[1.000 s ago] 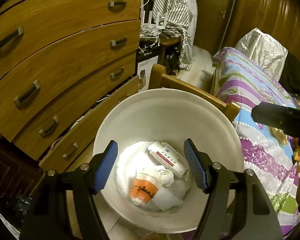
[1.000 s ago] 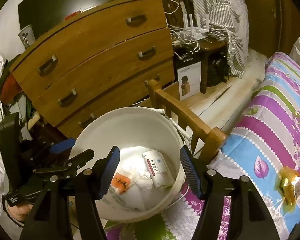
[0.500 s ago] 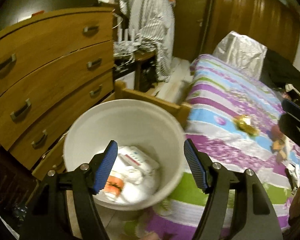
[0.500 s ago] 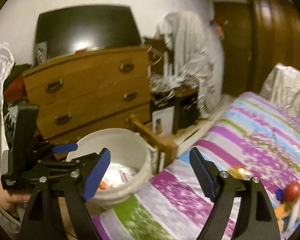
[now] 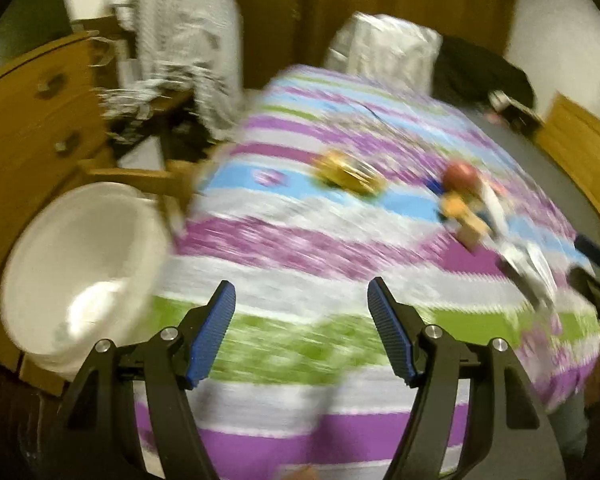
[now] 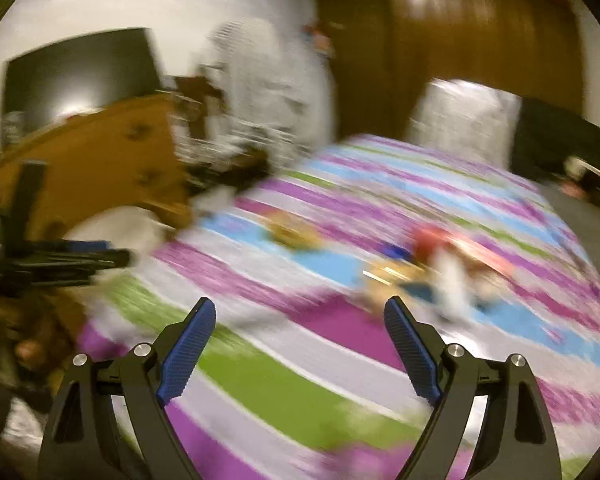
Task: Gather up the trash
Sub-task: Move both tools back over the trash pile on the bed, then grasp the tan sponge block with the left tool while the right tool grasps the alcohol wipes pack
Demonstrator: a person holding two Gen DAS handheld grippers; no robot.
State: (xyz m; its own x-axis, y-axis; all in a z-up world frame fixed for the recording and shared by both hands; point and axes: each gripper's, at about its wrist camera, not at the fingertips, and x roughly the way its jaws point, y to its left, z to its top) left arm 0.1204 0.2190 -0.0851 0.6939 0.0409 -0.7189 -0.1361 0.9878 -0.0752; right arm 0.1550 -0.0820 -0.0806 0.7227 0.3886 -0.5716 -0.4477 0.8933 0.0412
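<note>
Left gripper (image 5: 301,294): nearest in the left wrist view, above the striped bedspread; jaws stand partly apart with nothing between the blue pads.
Right gripper (image 6: 300,312): nearest in the right wrist view, over the green and purple stripes; jaws wide apart and empty, pads touching nothing.
Bed (image 5: 300,248): covered by a bedspread striped purple, white, green and blue; both views are smeared by motion blur.
White bucket (image 5: 80,264): at the left edge of the bed near its wooden corner post, low in the left wrist view; pale contents show at its bottom, too blurred to name.
Gold wrapper (image 5: 346,172): crumpled and shiny, lying on a blue stripe past the middle of the bed, well apart from both grippers.
Mixed litter (image 5: 466,200): a red round piece, an orange piece and white scraps lying close together on the bed, right of the gold wrapper; details too blurred to tell.
Dresser (image 5: 24,128): wooden, with drawer handles, beyond the bucket on the left.
Striped cloth (image 5: 180,28): hanging past the dresser.
Wardrobe (image 6: 480,20): dark wood, against the far wall.
</note>
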